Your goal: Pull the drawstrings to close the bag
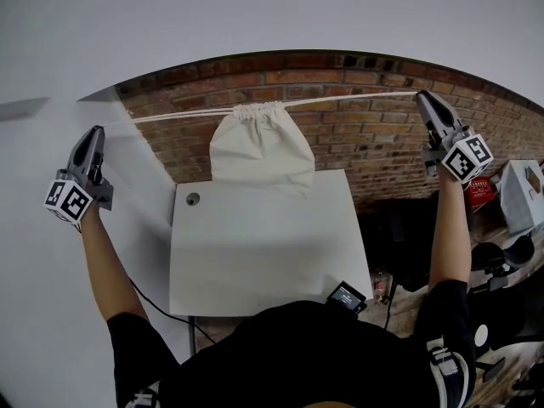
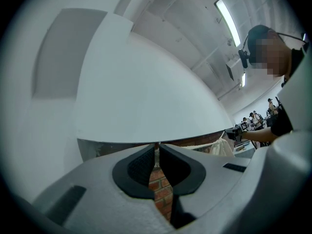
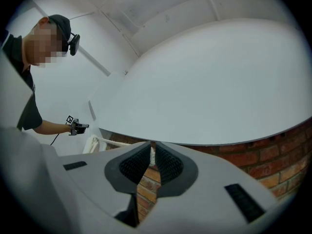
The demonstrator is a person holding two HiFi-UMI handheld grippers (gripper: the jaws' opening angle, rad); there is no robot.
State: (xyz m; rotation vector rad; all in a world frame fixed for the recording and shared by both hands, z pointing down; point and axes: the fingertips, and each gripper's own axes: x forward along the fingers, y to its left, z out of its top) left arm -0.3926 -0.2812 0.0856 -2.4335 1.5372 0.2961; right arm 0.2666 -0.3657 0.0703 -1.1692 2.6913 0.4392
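A cream drawstring bag point(image 1: 262, 151) hangs with its mouth point(image 1: 255, 109) gathered tight, above the far edge of the white table point(image 1: 255, 253). Its white cords point(image 1: 348, 99) run taut to both sides. My left gripper point(image 1: 96, 131) is far out to the left, and its jaws are shut on the left cord point(image 2: 156, 152). My right gripper point(image 1: 420, 97) is far out to the right and is shut on the right cord point(image 3: 152, 155). In the left gripper view my left gripper point(image 2: 157, 147) faces the bag point(image 2: 222, 147). In the right gripper view my right gripper point(image 3: 152, 147) shows the bag point(image 3: 92, 143) small at the left.
Brick surface point(image 1: 374, 143) lies behind and beside the table, with a white wall point(image 1: 51, 75) to the left. A small dark device point(image 1: 347, 296) sits at the table's near right corner, and a round hole point(image 1: 193, 199) at its far left. Red and grey items point(image 1: 510, 194) stand at the right.
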